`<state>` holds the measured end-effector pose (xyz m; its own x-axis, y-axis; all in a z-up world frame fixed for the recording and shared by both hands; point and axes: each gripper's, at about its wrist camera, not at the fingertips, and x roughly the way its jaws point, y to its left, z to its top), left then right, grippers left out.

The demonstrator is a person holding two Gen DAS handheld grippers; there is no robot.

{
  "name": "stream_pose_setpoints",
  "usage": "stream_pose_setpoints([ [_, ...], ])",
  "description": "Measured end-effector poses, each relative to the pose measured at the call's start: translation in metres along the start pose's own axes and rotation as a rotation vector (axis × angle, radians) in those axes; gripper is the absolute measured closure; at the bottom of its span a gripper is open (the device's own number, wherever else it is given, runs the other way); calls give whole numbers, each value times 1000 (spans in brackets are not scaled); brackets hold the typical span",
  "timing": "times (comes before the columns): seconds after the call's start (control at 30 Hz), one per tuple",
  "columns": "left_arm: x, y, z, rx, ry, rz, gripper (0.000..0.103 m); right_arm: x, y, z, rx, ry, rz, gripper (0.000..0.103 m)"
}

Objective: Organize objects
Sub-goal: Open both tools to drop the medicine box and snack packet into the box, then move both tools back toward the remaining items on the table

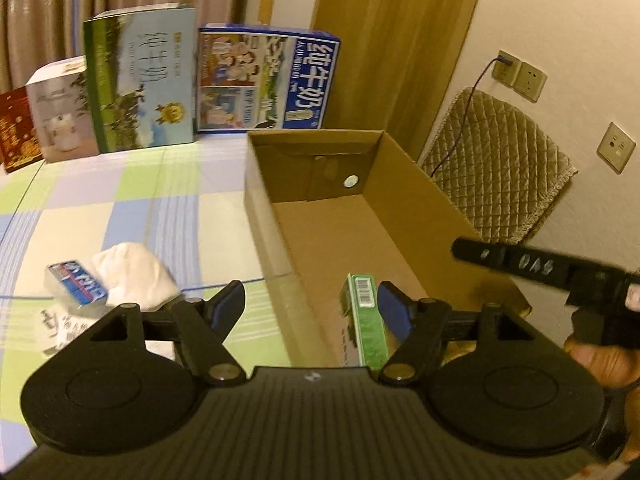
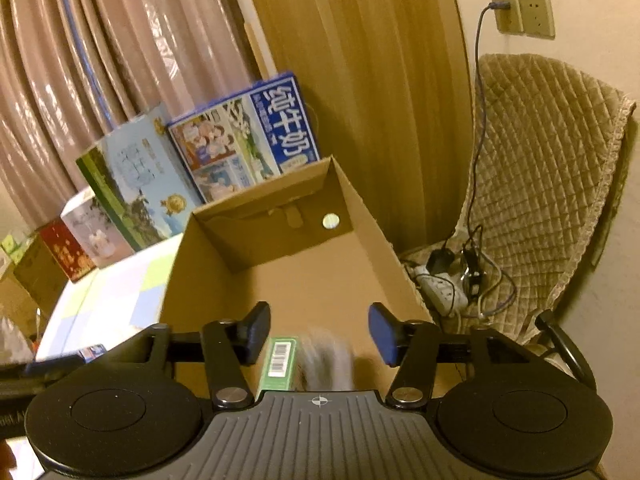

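An open cardboard box (image 1: 404, 184) stands on the checked table. My left gripper (image 1: 311, 308) hangs open over its near left wall. A green carton (image 1: 366, 320) with a barcode stands inside the box, close against the left gripper's right pad (image 1: 394, 310). My right gripper (image 2: 320, 334) is open above the box (image 2: 276, 204); below it lie the green carton (image 2: 280, 360) and a blurred grey-white soft thing (image 2: 328, 360). One black finger (image 1: 516, 261) of the right gripper reaches over the box's right wall, with a hand (image 1: 600, 360) behind it.
Left of the box a blue-and-red packet (image 1: 76, 284), a white cloth (image 1: 132, 276) and a printed white packet (image 1: 64, 328) lie on the table. Milk cartons (image 1: 264, 80) and gift boxes (image 1: 60, 112) line the far edge. A padded chair (image 2: 540, 168) and power strip (image 2: 440, 288) are right.
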<state>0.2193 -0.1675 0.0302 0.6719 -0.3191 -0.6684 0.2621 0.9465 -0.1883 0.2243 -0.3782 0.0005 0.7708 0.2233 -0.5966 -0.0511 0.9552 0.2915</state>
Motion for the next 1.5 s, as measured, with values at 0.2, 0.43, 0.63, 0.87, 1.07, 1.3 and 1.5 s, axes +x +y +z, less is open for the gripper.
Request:
stream_pose_setpoints([
  [0.2,-30,16,-15,-36,-15,8,33,-29,10,-7,9,-9,33,42],
  [0.43,-78,39,-36,-48,-41,53,29,-76,41,-35,-18,-20,75,32],
  [0.63,-120,68,-66,-83,-42,113,25,-102,76,-66,-83,-4,98,16],
  [0.87,-154,101,-96,-129,-44,182,17,-112,108,-95,-138,39,136,5],
  [1.07,-171,123,-110,-148,-55,235,12,-114,130,-113,-199,72,159,2],
  [1.3,-178,136,-114,-155,-70,277,4,-112,145,-122,-232,85,174,2],
  [1.5,-178,144,-117,-164,-69,291,2,-106,151,-127,-247,102,181,2],
])
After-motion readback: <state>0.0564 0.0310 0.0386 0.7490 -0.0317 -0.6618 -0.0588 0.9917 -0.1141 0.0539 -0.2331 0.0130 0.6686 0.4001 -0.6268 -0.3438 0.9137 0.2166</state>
